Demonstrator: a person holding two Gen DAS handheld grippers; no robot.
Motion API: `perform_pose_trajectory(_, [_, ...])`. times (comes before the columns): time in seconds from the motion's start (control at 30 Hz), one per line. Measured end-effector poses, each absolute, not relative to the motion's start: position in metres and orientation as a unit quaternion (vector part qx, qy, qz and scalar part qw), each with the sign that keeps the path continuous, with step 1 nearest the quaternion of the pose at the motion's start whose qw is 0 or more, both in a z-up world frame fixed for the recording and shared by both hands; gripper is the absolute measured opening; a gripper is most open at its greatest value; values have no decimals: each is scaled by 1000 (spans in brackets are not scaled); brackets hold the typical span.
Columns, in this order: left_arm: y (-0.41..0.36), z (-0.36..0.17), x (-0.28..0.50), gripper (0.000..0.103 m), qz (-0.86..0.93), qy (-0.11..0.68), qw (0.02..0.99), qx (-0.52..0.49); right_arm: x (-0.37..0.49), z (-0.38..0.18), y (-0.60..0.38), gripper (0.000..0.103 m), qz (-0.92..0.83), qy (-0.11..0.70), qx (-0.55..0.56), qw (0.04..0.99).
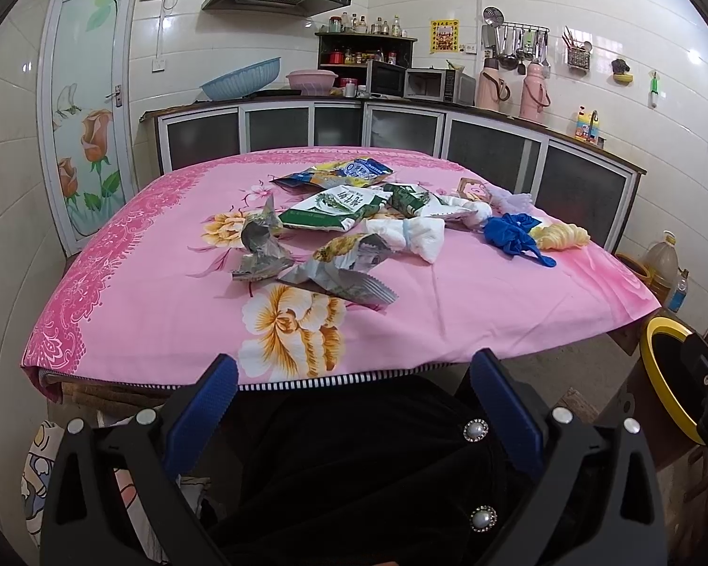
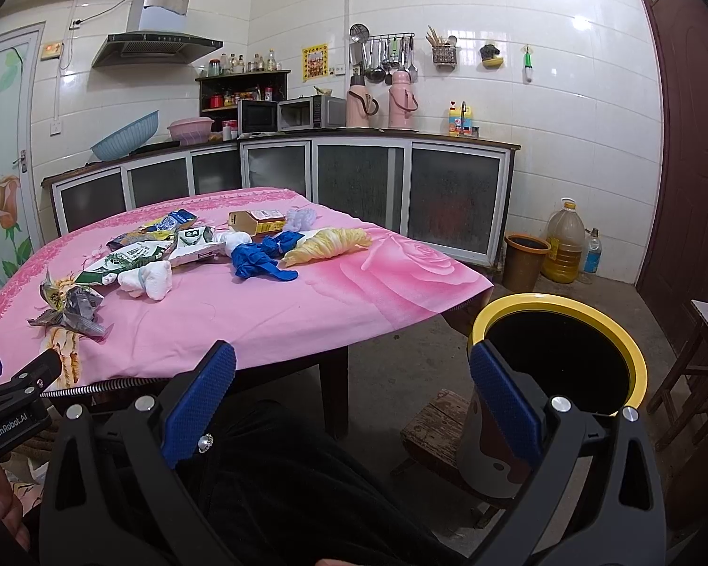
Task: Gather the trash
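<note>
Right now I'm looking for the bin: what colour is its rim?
Yellow, around a black inside; the right wrist view shows it best.

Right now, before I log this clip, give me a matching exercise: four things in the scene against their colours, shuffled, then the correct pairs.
Things:
1. crumpled glove
2. bin rim
3. tablecloth
4. wadded tissue

Colours:
A. white
B. pink
C. blue
D. yellow

Pairs: 1-C, 2-D, 3-B, 4-A
</note>
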State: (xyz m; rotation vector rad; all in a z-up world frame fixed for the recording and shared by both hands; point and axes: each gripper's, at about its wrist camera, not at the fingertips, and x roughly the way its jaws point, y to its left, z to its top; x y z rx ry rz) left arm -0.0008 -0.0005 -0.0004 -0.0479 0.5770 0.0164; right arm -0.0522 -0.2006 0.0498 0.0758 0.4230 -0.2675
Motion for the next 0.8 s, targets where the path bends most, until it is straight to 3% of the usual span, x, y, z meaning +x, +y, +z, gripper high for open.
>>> perform_pose_trajectory(0.8, [0,-2,0,95,16,293,956,-20,-52,53,-204,95,-135,209,39,968])
